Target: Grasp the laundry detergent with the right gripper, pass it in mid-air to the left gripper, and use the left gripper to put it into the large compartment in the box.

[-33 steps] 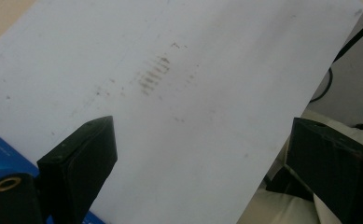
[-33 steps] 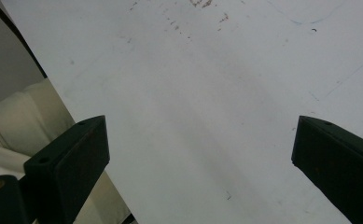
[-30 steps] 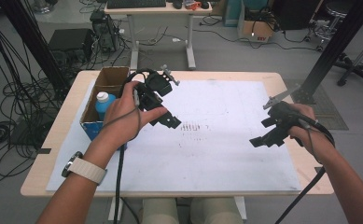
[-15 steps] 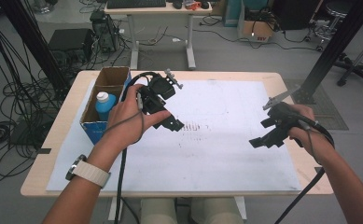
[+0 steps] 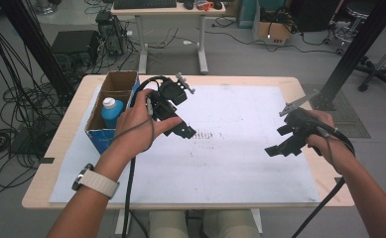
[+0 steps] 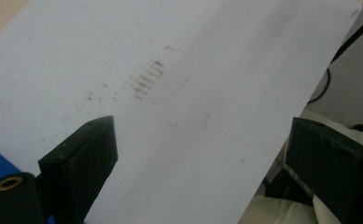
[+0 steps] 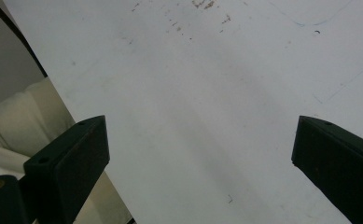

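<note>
The person's left hand (image 5: 136, 124) is holding the left gripper (image 5: 183, 130) above the white sheet (image 5: 240, 163), its jaws standing wide apart on nothing, as the left gripper view (image 6: 200, 154) is showing. The right gripper (image 5: 280, 147) is hovering over the sheet's right side, jaws likewise spread and empty. Farther off, just left of the left hand, a blue bottle (image 5: 112, 112) with a white cap is standing upright inside the open cardboard box (image 5: 101, 136), apart from both grippers.
</note>
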Motion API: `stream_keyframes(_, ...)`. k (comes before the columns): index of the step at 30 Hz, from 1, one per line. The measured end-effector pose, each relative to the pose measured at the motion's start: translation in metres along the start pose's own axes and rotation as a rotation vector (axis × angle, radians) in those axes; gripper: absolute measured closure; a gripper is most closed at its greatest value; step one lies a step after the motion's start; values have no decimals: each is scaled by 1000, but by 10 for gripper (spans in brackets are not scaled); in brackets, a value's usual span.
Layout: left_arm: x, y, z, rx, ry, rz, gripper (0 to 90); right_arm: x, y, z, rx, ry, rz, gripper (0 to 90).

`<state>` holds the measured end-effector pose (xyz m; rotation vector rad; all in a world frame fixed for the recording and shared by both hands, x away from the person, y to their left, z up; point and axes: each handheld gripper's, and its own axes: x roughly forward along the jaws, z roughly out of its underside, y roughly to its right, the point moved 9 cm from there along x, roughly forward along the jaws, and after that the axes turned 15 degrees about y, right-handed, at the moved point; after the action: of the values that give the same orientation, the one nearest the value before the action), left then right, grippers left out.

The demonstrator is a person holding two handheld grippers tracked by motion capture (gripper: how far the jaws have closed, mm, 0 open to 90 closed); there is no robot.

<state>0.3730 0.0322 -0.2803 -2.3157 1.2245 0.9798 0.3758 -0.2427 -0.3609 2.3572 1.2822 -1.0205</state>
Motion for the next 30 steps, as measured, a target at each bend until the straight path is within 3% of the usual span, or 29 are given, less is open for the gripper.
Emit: stream_keyframes(30,-1,-1,-2,4,14,-2,95,2,1,1,-4,7,-9,39)
